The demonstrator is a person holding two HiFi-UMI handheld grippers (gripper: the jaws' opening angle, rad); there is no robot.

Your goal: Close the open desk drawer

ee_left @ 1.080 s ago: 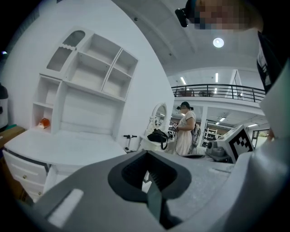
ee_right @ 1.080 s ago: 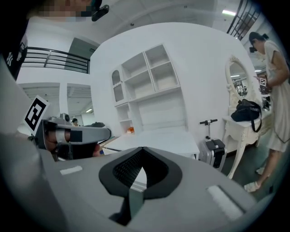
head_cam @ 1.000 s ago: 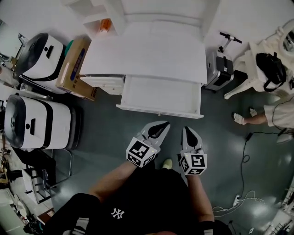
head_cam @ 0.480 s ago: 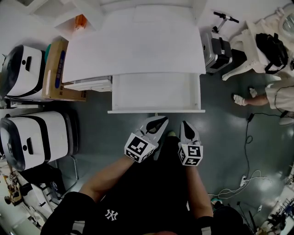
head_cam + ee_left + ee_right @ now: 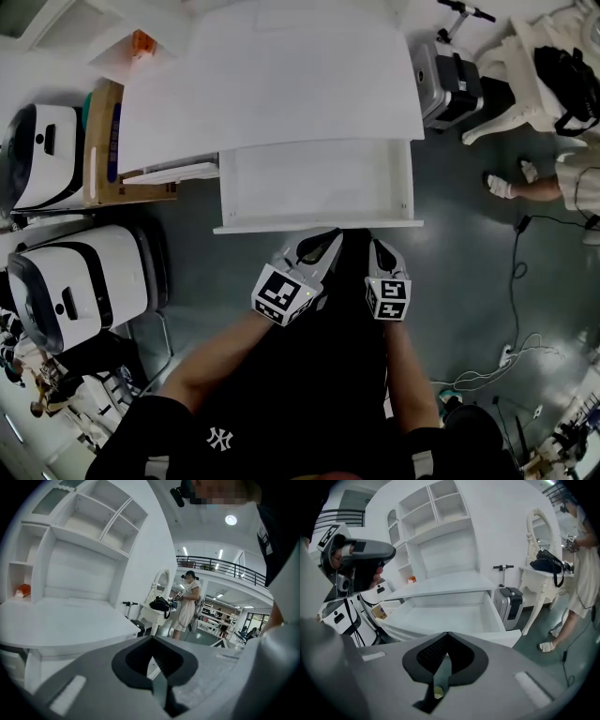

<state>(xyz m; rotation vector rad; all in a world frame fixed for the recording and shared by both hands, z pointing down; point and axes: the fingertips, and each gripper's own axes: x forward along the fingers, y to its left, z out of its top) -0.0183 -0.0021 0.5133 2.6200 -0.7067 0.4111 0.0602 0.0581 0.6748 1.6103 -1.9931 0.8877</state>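
Note:
The white desk [image 5: 272, 84] has its wide drawer [image 5: 314, 183] pulled out toward me, and the inside looks bare. Its front edge [image 5: 317, 226] runs just ahead of both grippers. My left gripper [image 5: 319, 246] is shut on nothing, its tips close below the middle of the drawer front. The right gripper [image 5: 382, 251] is also shut on nothing, a little to the right and just short of the front edge. In the right gripper view the closed tips [image 5: 447, 635] point at the open drawer [image 5: 440, 616]. In the left gripper view the closed tips [image 5: 151, 641] point past the desk top [image 5: 61, 620].
Two white-and-black machines [image 5: 80, 281] [image 5: 42, 155] and a cardboard box [image 5: 101, 141] stand left of the desk. A grey suitcase [image 5: 448, 80] stands at its right. Farther right are a white dressing table with a black bag [image 5: 562, 70], a person's foot [image 5: 506, 187] and floor cables [image 5: 514, 281].
I have stepped closer to the desk. Both grippers, still shut, have come up to the drawer's front edge. The drawer is as far out as before.

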